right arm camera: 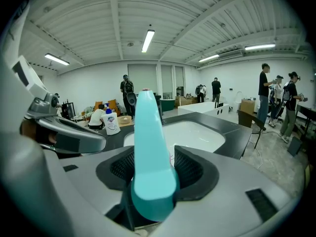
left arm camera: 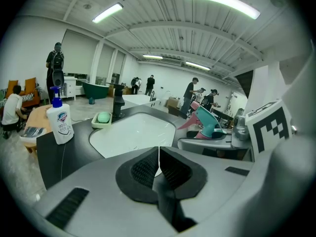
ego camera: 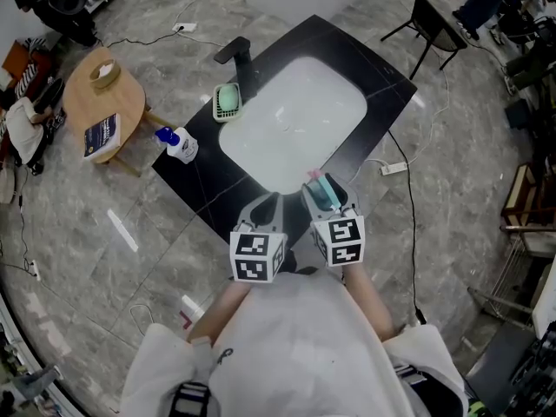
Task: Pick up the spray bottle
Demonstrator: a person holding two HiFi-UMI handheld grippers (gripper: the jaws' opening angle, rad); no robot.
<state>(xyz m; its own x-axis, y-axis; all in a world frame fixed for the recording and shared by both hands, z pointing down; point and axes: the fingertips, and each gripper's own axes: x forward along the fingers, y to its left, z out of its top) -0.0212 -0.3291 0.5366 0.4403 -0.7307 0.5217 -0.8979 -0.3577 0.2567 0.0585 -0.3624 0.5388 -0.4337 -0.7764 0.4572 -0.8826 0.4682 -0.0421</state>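
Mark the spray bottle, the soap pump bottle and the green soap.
spray bottle (right arm camera: 148, 152): right gripper view, on its teal head.
soap pump bottle (left arm camera: 61, 125): left gripper view, on its white body.
green soap (ego camera: 228, 99): head view, on the bar's top.

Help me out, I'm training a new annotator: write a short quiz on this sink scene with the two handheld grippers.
1. True or false: the left gripper has its jaws together with nothing between them.
2. What sits between the right gripper's jaws? A) a mug B) the teal head of the spray bottle C) a toothbrush
3. In a few words: what lies in the dish beside the black tap?
Key: 1 true; 2 B; 3 a green bar of soap.
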